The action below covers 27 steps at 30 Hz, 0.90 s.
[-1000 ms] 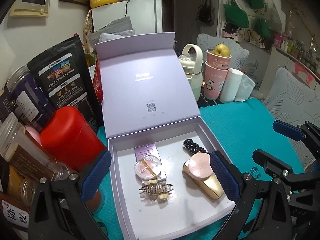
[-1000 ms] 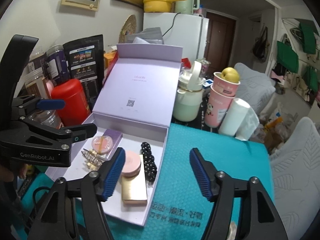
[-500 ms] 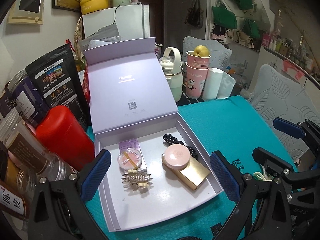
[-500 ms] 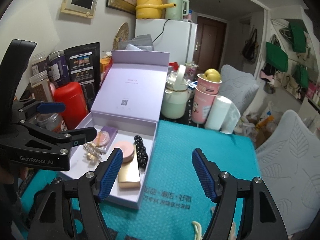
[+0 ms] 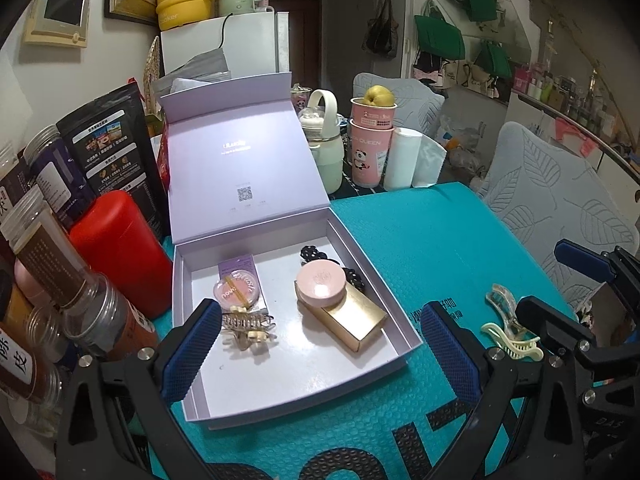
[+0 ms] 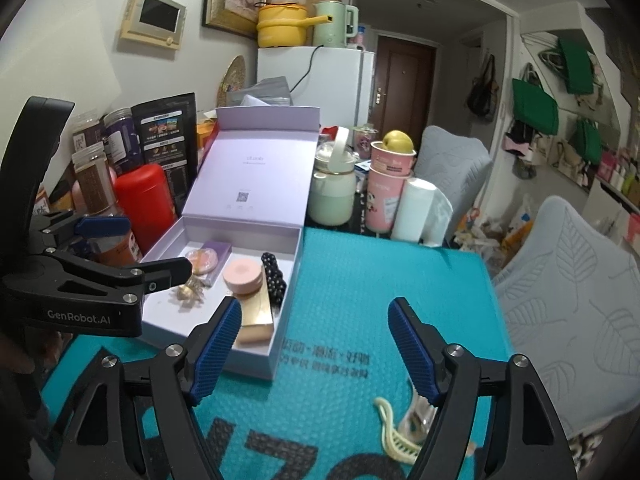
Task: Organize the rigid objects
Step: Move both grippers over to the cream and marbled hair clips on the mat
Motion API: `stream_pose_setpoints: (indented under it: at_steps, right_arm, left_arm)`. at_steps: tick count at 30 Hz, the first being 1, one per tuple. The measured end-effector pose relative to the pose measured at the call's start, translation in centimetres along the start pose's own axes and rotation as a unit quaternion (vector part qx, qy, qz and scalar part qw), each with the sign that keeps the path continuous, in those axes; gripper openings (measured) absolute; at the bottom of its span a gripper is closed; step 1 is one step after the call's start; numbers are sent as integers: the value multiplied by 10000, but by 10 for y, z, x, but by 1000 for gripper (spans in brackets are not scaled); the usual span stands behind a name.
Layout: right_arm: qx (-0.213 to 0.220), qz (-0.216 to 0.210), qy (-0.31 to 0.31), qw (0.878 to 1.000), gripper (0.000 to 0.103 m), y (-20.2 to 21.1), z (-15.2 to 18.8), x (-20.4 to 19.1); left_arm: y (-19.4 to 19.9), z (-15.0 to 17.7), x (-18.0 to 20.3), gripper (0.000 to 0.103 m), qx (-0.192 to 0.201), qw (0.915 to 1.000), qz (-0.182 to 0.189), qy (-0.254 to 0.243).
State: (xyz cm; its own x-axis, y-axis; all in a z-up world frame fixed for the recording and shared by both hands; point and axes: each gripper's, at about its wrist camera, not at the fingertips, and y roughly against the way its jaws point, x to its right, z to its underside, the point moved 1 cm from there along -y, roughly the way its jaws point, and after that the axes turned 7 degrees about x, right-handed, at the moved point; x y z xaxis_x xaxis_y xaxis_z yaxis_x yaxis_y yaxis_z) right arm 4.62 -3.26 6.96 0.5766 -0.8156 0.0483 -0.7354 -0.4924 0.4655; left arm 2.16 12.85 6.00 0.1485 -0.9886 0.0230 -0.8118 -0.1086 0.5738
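An open lilac box (image 5: 296,376) (image 6: 280,344) lies on the teal mat, lid raised. Inside are a gold hair claw (image 5: 248,326), a pink compact on a purple carton (image 5: 236,292), a round pink case (image 5: 321,283) (image 6: 242,274) on a gold box (image 5: 356,320), and a black beaded clip (image 5: 316,256) (image 6: 272,276). A cream hair claw (image 5: 508,332) (image 6: 394,432) lies on the mat right of the box. My left gripper (image 5: 320,352) is open above the box's front. My right gripper (image 6: 314,344) is open above the mat, the cream claw near its right finger.
Jars (image 5: 44,264), a red canister (image 5: 116,248) and a black pouch (image 5: 104,160) crowd the left. A green kettle (image 5: 324,148), pink cups with a pear (image 5: 372,140) and a paper roll (image 5: 404,160) stand behind the mat. A grey chair (image 6: 572,280) is at right.
Both grippers have pulled back and up from the box. The box now looks smaller and farther, and the cream hair claw has come into view on the mat.
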Motion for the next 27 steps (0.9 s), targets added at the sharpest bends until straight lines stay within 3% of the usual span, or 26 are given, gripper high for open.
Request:
stream_pose_setpoints:
  at_steps: [10,27]
  right_arm:
    - [-57,78,-218,9997,77,14,25,14]
    - [-503,669,-1182,9895,77,34,90,73]
  left_arm:
    - [6,15,25,101,-33,9998,203,-44]
    - [-8,36,72,101,-180,9962,816,-234]
